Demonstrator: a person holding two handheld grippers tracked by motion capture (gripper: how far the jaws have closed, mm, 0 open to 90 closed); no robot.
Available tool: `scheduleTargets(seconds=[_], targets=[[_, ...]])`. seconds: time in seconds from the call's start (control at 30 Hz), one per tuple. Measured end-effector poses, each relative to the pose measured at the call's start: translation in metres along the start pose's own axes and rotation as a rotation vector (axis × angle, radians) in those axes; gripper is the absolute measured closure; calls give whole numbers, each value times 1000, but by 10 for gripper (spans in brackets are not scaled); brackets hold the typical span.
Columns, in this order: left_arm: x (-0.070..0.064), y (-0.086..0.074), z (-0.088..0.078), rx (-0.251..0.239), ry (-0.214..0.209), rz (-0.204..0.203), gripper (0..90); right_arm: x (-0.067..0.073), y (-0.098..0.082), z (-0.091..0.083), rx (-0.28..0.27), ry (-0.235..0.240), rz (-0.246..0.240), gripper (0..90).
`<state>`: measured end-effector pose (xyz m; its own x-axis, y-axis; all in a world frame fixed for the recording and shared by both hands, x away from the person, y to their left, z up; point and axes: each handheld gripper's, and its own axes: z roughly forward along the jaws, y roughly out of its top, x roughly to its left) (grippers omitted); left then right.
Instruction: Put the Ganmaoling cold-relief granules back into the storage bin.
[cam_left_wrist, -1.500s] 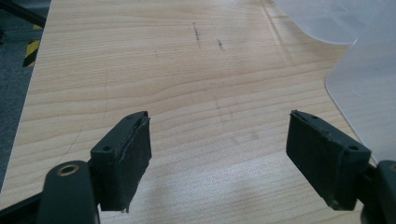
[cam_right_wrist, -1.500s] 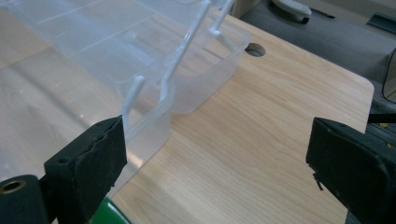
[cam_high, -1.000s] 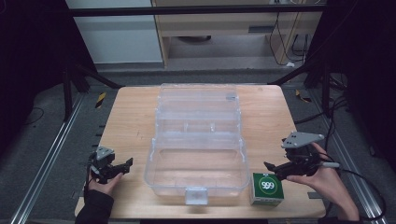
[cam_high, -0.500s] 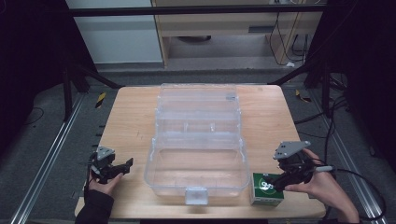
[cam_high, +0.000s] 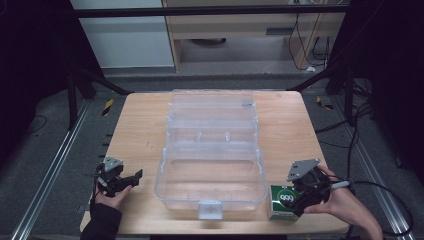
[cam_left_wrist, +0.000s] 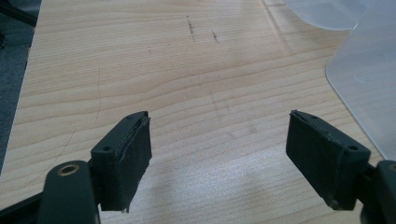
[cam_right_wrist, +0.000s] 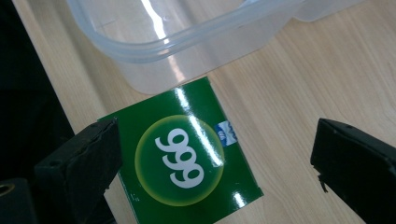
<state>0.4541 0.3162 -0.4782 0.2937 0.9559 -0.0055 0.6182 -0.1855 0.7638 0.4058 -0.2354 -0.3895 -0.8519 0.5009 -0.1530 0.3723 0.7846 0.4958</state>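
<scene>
The right gripper (cam_right_wrist: 215, 168) hangs over the green box (cam_right_wrist: 182, 161) with its 2 jaws spread wide and nothing held, one jaw over the box's edge, the other well off to the side above bare wood. The box lies flat at the table's near edge, just beside the clear plastic case (cam_high: 212, 170). The grasp likely calls for centring first so both pads meet opposite faces, then lowering without nudging the box into the case. The left gripper (cam_left_wrist: 224, 154) idles with jaws parted above the table (cam_high: 135, 125), empty.
</scene>
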Motion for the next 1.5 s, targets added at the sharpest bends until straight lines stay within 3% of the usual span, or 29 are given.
scheduleTargets(seconds=[0.37, 0.8, 1.07, 1.5], targets=[[0, 0, 0, 0, 0, 1, 217, 9, 0, 12, 78, 43, -100, 13], [0, 0, 0, -1, 1, 2, 217, 13, -1, 20, 121, 82, -144, 13], [0, 0, 0, 1, 1, 2, 217, 13, -6, 31, 148, 80, -169, 12], [1, 0, 1, 4, 3, 3, 217, 12, -8, 50, 201, 128, -194, 26]])
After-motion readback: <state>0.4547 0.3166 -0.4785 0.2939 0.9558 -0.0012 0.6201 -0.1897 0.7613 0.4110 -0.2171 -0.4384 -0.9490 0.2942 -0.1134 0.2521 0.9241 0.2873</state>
